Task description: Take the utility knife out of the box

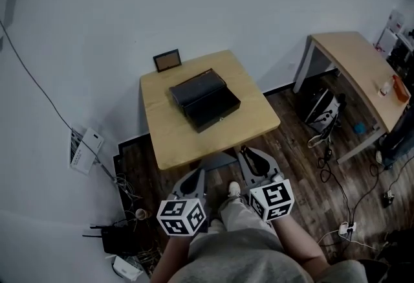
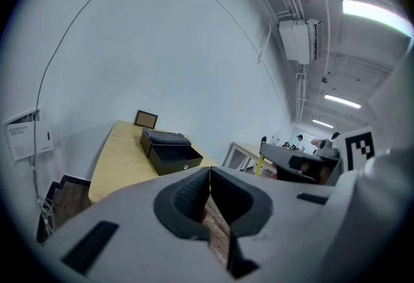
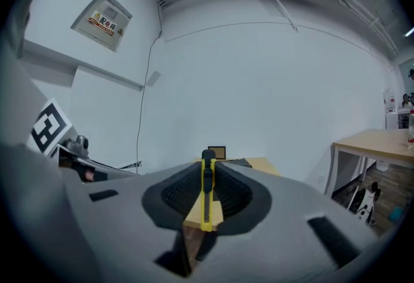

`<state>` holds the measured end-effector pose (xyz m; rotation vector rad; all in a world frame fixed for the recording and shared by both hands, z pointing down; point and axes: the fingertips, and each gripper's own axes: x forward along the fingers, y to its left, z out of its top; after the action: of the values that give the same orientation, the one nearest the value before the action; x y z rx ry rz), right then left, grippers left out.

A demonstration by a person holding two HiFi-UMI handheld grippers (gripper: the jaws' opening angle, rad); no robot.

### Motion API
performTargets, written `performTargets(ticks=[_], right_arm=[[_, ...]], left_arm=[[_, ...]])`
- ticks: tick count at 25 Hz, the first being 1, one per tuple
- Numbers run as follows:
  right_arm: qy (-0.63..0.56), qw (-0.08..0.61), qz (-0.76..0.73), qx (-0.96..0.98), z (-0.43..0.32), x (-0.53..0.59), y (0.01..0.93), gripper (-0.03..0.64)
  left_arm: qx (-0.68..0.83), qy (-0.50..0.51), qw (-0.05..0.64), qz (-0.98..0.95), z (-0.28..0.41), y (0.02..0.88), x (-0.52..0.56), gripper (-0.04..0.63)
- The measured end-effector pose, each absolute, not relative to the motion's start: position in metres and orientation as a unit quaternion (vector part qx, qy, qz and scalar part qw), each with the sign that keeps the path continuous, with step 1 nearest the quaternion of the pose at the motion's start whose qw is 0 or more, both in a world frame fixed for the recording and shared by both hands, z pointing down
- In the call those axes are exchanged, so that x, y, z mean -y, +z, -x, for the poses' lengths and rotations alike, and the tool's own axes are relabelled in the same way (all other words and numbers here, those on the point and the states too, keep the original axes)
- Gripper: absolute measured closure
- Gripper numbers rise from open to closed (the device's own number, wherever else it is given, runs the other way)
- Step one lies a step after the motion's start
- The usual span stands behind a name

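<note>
An open black box (image 1: 204,100) lies on the small wooden table (image 1: 168,139), its lid folded back toward the wall; the left gripper view also shows the box (image 2: 169,151). Both grippers hover over the floor near my legs, short of the table's front edge. A yellow utility knife (image 3: 207,192) stands edge-on between the pads of my right gripper (image 1: 253,160), which is shut on it. The jaws of my left gripper (image 1: 194,179) meet with nothing between them. The knife does not show in the head view.
A small framed picture (image 1: 167,59) leans against the wall at the table's back edge. A second wooden table (image 1: 362,74) stands to the right with bags and cables under it. Cables and a black router (image 1: 116,236) lie on the floor at left.
</note>
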<state>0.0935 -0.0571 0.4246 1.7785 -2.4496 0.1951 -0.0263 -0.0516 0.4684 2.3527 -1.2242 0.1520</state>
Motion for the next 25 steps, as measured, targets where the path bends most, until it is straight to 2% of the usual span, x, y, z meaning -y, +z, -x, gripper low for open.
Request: performTargets(ticks=[25], right_arm=[[0.043, 0.035, -0.571, 0.819, -0.075, 0.058, 0.401, 0.563]], left_arm=[[0.446, 0.050, 0.238, -0.861, 0.032, 0.466, 0.056, 0.591]])
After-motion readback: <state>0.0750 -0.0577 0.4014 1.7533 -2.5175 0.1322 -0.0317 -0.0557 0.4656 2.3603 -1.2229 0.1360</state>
